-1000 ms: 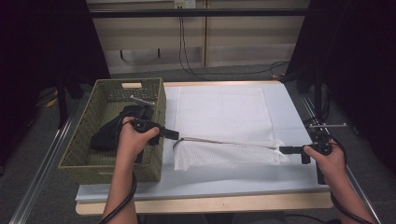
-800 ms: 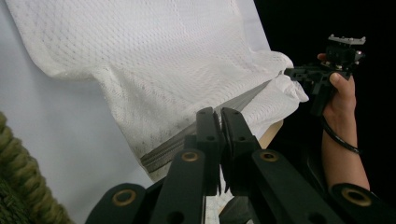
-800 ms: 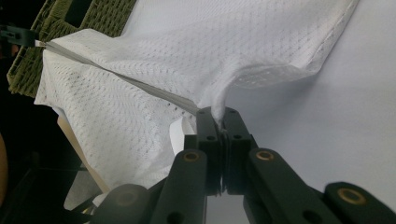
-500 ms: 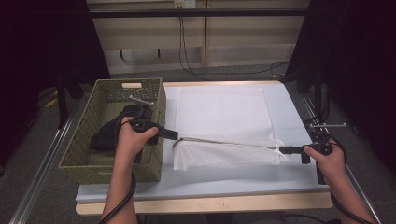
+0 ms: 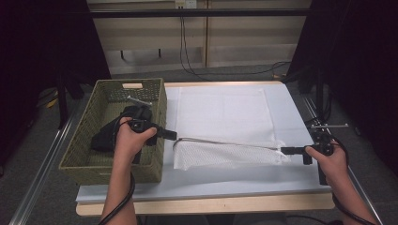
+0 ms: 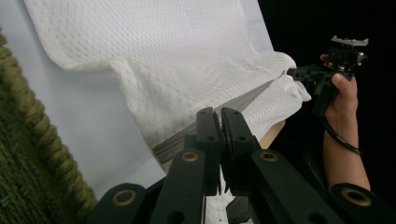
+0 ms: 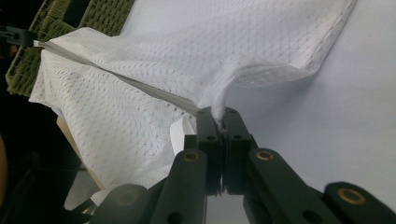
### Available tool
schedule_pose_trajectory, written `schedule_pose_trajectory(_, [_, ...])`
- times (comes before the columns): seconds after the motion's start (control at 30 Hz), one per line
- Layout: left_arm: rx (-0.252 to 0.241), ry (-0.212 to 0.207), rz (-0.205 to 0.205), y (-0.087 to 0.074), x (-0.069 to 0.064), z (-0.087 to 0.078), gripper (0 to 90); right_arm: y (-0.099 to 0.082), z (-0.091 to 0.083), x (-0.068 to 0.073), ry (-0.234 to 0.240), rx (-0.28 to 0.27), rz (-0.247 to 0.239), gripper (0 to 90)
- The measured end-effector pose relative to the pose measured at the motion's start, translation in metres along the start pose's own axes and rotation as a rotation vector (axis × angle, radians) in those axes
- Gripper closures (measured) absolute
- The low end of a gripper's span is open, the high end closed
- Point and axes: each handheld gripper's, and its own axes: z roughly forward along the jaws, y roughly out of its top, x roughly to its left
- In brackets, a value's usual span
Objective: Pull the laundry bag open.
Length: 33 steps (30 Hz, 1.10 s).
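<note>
Basket point(image 5: 89, 154) of green wicker sits hard against your left gripper point(image 5: 172, 134), its near wall under your left hand point(image 5: 129, 140), with a dark bundle point(image 5: 110, 133) and a grey metal piece point(image 5: 138, 101) lying inside. That wall is the one thing crowding your left jaws; past their tips the worktop point(image 5: 291, 117) is bare white sheet. The cloth point(image 5: 225, 112) lies spread beyond both pairs of jaws, and its near edge is lifted and stretched taut between them. Your left jaws are closed on one corner of that edge, your right gripper point(image 5: 287, 150) has its jaws clamped on the other, and the fold hangs below the tight line between them.

Your right hand point(image 5: 326, 159) sits close to the worktop's right edge, beside a metal rail point(image 5: 313, 110); the front wooden edge point(image 5: 206, 204) runs just behind both jaws. Bare sheet shows around the spread cloth.

Beyond the worktop's far edge you have a grey floor, cables point(image 5: 225, 70) trailing across it, and pale cabinet fronts point(image 5: 253, 42), with dark curtains at both sides.
</note>
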Motion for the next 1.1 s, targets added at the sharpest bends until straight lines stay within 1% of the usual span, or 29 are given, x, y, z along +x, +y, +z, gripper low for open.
schedule_pose_trajectory(0.03, [0.001,-0.008,-0.007,-0.0002,-0.0004,-0.0007,86.8,0.0,-0.0004,-0.0003,0.003,0.001,-0.007,89.3])
schedule_pose_trajectory(0.07, [0.003,0.002,0.002,-0.0001,-0.0003,-0.0006,86.8,0.0,-0.0006,0.0001,0.008,0.001,-0.005,89.3])
schedule_pose_trajectory(0.13, [0.006,-0.003,-0.015,-0.0001,-0.0017,0.0004,86.8,0.0001,0.0,0.0002,0.002,0.003,-0.007,89.4])
schedule_pose_trajectory(0.23, [0.002,-0.004,-0.004,0.0002,-0.0002,0.0,86.8,-0.0001,-0.0002,-0.0011,0.003,0.005,0.005,89.3])
schedule_pose_trajectory(0.27, [0.002,0.0,-0.008,0.0001,-0.0003,-0.0004,86.8,0.0,-0.0004,-0.0012,0.006,0.003,0.005,89.3])
schedule_pose_trajectory(0.3, [-0.006,0.006,-0.02,-0.0002,-0.0006,-0.0013,86.8,0.0001,-0.0007,-0.0008,-0.007,0.005,0.001,89.3])
schedule_pose_trajectory(0.37, [-0.005,-0.006,-0.023,-0.0009,0.0009,-0.0034,86.8,0.0001,-0.0013,-0.0016,-0.008,0.001,0.001,89.3])
schedule_pose_trajectory(0.4, [-0.002,-0.011,-0.017,-0.0011,0.0015,-0.0036,86.8,0.0,-0.0015,-0.0018,-0.004,0.001,0.002,89.3])
schedule_pose_trajectory(0.5, [-0.005,-0.012,-0.022,-0.0008,0.001,-0.0042,86.8,0.0004,-0.0014,-0.0014,-0.007,0.0,0.002,89.3])
schedule_pose_trajectory(0.53, [0.002,-0.014,-0.01,-0.0007,0.0016,-0.0046,86.8,0.0004,-0.0014,-0.0013,-0.007,0.0,0.002,89.3])
schedule_pose_trajectory(0.6, [0.001,-0.016,-0.015,-0.0009,0.0012,-0.0047,86.8,0.0002,-0.0016,-0.0015,-0.004,0.001,0.002,89.4])
schedule_pose_trajectory(0.7, [-0.003,-0.01,-0.013,-0.0008,0.0013,-0.0052,86.8,0.0003,-0.0013,-0.0008,-0.006,0.0,0.002,89.3])
schedule_pose_trajectory(0.77, [-0.005,-0.006,-0.019,-0.0011,0.0013,-0.0053,86.8,0.0002,-0.0011,-0.0001,-0.015,-0.001,-0.01,89.3])
schedule_pose_trajectory(0.8, [0.0,-0.001,-0.019,-0.0011,0.0014,-0.0054,86.8,0.0003,-0.001,0.0006,-0.009,0.003,-0.009,89.3])
schedule_pose_trajectory(0.83, [0.0,-0.009,-0.017,-0.0011,0.0015,-0.0054,86.8,0.0004,-0.0011,0.0007,-0.009,0.001,-0.008,89.3])
schedule_pose_trajectory(0.9, [0.002,-0.003,-0.017,-0.0011,0.0013,-0.0055,86.8,0.0005,-0.0011,0.001,-0.012,0.006,-0.01,89.3])
schedule_pose_trajectory(0.93, [-0.001,-0.007,-0.022,-0.0013,0.0011,-0.0058,86.8,0.0004,-0.001,0.0012,-0.012,0.002,-0.008,89.3])
schedule_pose_trajectory(1.0, [0.004,0.004,-0.02,-0.0012,0.0009,-0.0054,86.8,0.0005,-0.0006,0.0017,-0.016,0.004,-0.005,89.4])
schedule_pose_trajectory(1.03, [0.001,0.0,-0.018,-0.0011,0.001,-0.0053,86.8,0.0004,-0.0007,0.0017,-0.018,0.004,-0.009,89.4])
schedule_pose_trajectory(1.07, [0.005,0.006,-0.025,-0.0012,0.0007,-0.005,86.8,0.0005,-0.0006,0.0018,-0.025,0.006,-0.011,89.4])
schedule_pose_trajectory(1.1, [0.007,0.013,-0.019,-0.0012,0.0007,-0.0046,86.8,0.0005,-0.0006,0.002,-0.025,0.008,-0.01,89.4])
